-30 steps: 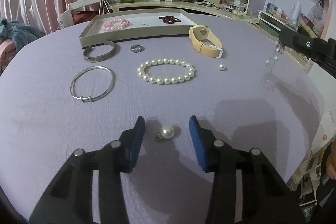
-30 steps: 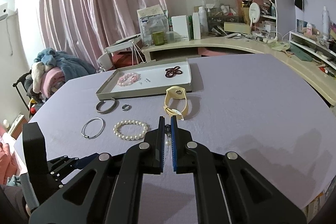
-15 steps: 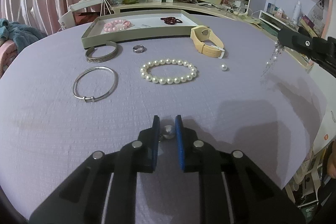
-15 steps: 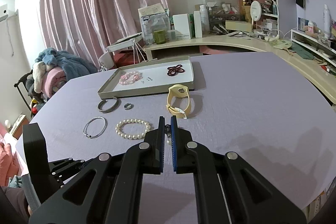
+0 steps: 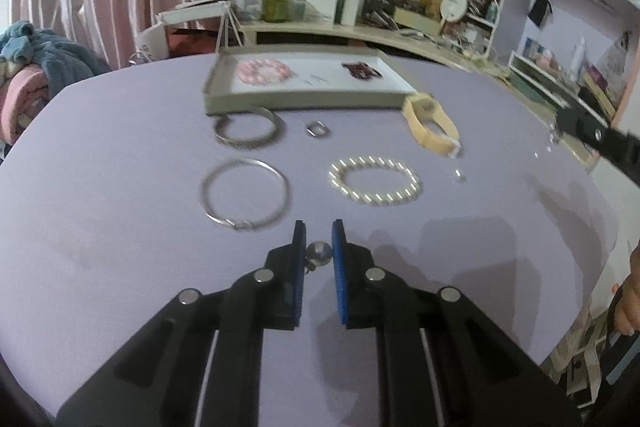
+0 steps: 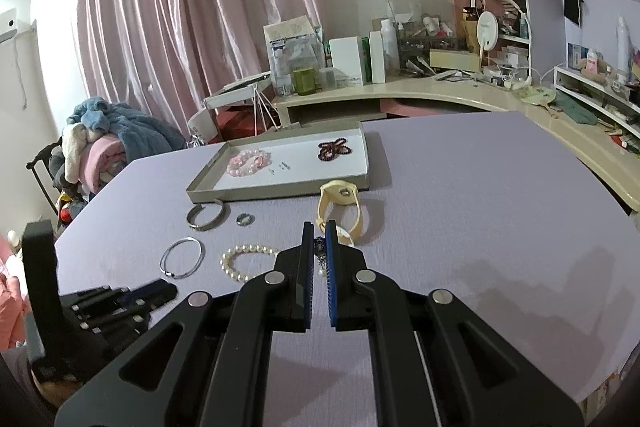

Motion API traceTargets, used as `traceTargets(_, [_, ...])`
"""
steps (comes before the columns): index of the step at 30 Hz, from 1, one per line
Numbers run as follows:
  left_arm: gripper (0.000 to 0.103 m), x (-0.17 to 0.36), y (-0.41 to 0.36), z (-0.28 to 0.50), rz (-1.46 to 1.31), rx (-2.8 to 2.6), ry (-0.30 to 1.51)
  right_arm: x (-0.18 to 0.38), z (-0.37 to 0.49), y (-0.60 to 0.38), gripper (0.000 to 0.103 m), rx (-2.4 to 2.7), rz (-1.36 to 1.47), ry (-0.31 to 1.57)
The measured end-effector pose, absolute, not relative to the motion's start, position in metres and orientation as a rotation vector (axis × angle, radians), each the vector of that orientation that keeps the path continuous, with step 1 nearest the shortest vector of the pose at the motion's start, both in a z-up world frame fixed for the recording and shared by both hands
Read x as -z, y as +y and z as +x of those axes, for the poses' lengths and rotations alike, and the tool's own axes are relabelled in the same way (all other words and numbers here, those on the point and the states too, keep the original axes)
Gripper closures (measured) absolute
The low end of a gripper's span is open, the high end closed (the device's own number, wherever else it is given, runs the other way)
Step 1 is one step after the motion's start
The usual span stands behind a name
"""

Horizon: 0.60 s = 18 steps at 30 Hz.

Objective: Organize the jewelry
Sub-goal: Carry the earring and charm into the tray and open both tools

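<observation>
My left gripper (image 5: 319, 233) is shut on a pearl earring (image 5: 319, 253) and holds it above the purple table. My right gripper (image 6: 319, 231) is shut on a dangling pearl earring (image 6: 320, 259) and holds it in the air. A grey tray (image 5: 304, 101) at the back holds a pink bead bracelet (image 5: 262, 70) and a dark red bracelet (image 5: 362, 70). On the table lie a pearl bracelet (image 5: 374, 179), a thin silver bangle (image 5: 245, 193), a wide silver cuff (image 5: 248, 132), a ring (image 5: 317, 129), a beige watch (image 5: 430, 125) and a loose pearl (image 5: 460, 175).
A curved desk (image 6: 400, 93) crowded with boxes and bottles runs behind the table. Shelves (image 6: 592, 75) stand at the right. A chair with piled clothes (image 6: 100, 143) stands at the left. The table's right edge (image 5: 580, 307) lies close to my right gripper.
My left gripper closed on the pearl earring, lifted it off the table and moved forward and left. The right gripper stayed shut on its earring and barely moved.
</observation>
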<state>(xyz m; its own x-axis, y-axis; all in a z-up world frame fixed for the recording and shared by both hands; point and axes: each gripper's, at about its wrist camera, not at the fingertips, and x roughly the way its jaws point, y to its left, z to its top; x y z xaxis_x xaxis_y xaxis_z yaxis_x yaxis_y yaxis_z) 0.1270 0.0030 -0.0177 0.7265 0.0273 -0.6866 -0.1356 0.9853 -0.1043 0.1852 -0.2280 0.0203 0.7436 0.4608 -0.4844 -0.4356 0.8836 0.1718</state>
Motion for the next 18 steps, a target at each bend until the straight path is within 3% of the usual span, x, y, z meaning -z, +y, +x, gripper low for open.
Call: traceTargets(18, [0.090, -0.077, 0.081, 0.170, -0.160, -0.157, 0.630, -0.089, 0.233, -0.174, 0.097, -0.533, -0.043, 0.402])
